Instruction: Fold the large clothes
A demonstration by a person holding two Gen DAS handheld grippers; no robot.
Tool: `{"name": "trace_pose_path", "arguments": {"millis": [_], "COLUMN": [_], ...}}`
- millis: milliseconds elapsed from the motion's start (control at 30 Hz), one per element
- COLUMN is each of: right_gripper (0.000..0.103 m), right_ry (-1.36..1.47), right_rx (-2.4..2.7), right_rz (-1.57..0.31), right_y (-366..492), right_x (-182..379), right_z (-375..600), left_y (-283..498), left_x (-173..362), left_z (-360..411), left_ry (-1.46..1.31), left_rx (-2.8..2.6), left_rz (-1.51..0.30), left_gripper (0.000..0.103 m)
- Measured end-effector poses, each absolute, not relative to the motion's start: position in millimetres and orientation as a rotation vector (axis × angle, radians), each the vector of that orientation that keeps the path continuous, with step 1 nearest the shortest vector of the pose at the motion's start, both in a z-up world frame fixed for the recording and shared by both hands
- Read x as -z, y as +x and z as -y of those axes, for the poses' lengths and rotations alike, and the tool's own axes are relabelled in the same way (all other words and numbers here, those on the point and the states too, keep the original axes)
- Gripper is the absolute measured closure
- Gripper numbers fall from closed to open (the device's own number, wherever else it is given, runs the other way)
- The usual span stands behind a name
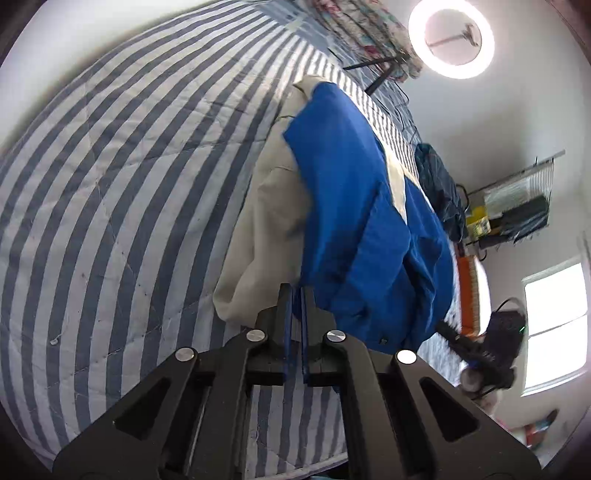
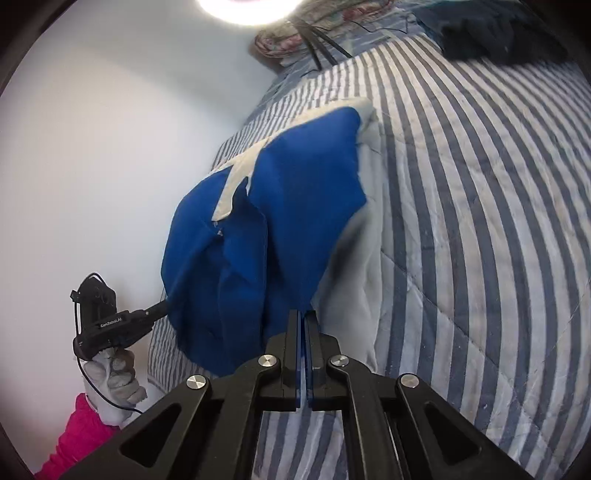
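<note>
**Blue and cream garment held up over the striped bed**

The left gripper (image 1: 296,295) has its jaws nearly together, pinching an edge of the blue garment (image 1: 354,206). The right gripper (image 2: 303,318) is likewise closed tight on the same garment's hem (image 2: 280,221). The cloth hangs between both tongs, lifted above the striped quilt (image 1: 122,177), its cream lining trailing onto the bed. Farther off, a dark garment (image 2: 495,33) lies on the quilt and a ring light (image 1: 451,37) glows.
</note>
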State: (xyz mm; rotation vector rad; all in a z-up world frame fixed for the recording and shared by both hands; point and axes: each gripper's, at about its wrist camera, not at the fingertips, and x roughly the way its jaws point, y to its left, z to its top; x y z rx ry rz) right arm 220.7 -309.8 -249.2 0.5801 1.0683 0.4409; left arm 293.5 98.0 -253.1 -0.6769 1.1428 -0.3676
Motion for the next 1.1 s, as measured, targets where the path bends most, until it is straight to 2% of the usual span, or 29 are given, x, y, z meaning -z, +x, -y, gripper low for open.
{"name": "trace_pose_path", "arguments": {"millis": [33,67,100,167,200,233,367,400,433,467,500,533,567,633,767,933,1100], "right_gripper": [0.103,0.103,0.098,0.082,0.058,0.047,0.049,0.05,0.055,0.059,0.073,0.09,0.096,0.102,0.103,0.103,0.103], "right_ry": [0.587,0.585,0.582,0.576,0.59,0.605,0.646,0.652,0.65,0.635,0.61,0.583,0.573,0.582,0.612,0.533,0.474], "right_rx": [-0.453,-0.463,-0.468,-0.463,-0.463,-0.449,-0.429,-0.429,-0.427,-0.423,-0.413,-0.399,-0.398,-0.398,-0.444,-0.42,-0.415], "right_rz": [-1.06,-1.054,-1.047,-1.034,-1.029,-1.029,-1.021,-1.02,-1.02,-1.021,-1.025,-1.027,-1.029,-1.017,-0.995,-1.051,-1.031], "right_y": [220,221,220,220,221,225,235,238,241,245,247,249,250,246,227,213,218], "right_x": [250,248,246,241,241,242,247,249,250,250,251,250,249,241,221,237,230], "right_z": [311,313,314,320,323,329,336,336,335,332,330,328,326,328,333,325,318], "left_y": [296,299,303,312,316,322,343,348,352,356,358,355,351,339,312,306,301], "left_x": [250,243,237,232,231,231,241,244,247,252,254,251,246,229,211,248,237], "left_z": [-104,-109,-113,-118,-119,-116,-102,-94,-88,-79,-71,-67,-65,-64,-76,-88,-75], "left_ry": [-0.702,-0.705,-0.705,-0.733,-0.748,-0.748,-0.725,-0.7,-0.681,-0.651,-0.649,-0.634,-0.616,-0.607,-0.651,-0.655,-0.557], "left_rx": [0.364,0.354,0.35,0.347,0.341,0.334,0.354,0.358,0.362,0.356,0.368,0.358,0.354,0.37,0.378,0.327,0.325], "left_rz": [-1.124,-1.1,-1.079,-1.053,-1.034,-1.03,-1.074,-1.092,-1.109,-1.137,-1.146,-1.137,-1.123,-1.08,-1.048,-1.147,-1.113], "left_gripper": [0.103,0.099,0.092,0.037,0.034,0.034,0.037,0.046,0.067,0.096,0.101,0.102,0.103,0.103,0.103,0.103,0.103]}}
